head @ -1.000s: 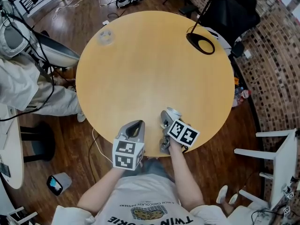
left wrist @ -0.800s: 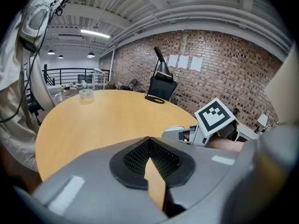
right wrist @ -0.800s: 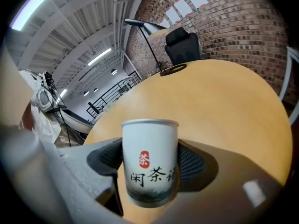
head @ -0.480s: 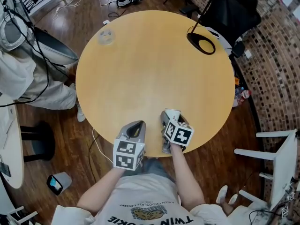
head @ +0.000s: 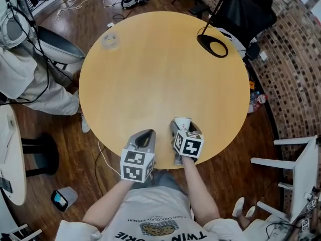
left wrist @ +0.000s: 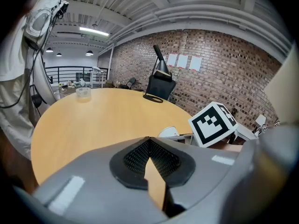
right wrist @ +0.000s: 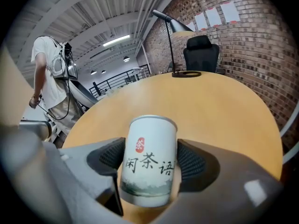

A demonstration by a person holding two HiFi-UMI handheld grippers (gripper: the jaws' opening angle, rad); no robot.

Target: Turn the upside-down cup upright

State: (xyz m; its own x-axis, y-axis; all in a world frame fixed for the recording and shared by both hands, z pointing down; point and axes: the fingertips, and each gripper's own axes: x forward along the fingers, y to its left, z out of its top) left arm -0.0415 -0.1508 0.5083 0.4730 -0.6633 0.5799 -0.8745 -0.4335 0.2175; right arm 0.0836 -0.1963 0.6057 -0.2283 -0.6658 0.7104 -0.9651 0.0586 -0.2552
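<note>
Right gripper [right wrist: 150,161] clamps cup [right wrist: 148,143], seemingly upright; mouth unseen. Left gripper [left wrist: 149,146] jaws together.

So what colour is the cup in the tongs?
The paper cup is white with black writing and a red seal; see right gripper view.

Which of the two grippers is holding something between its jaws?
The right gripper: its jaws press on both sides of the white cup. The left gripper has its jaws together, with nothing between.
</note>
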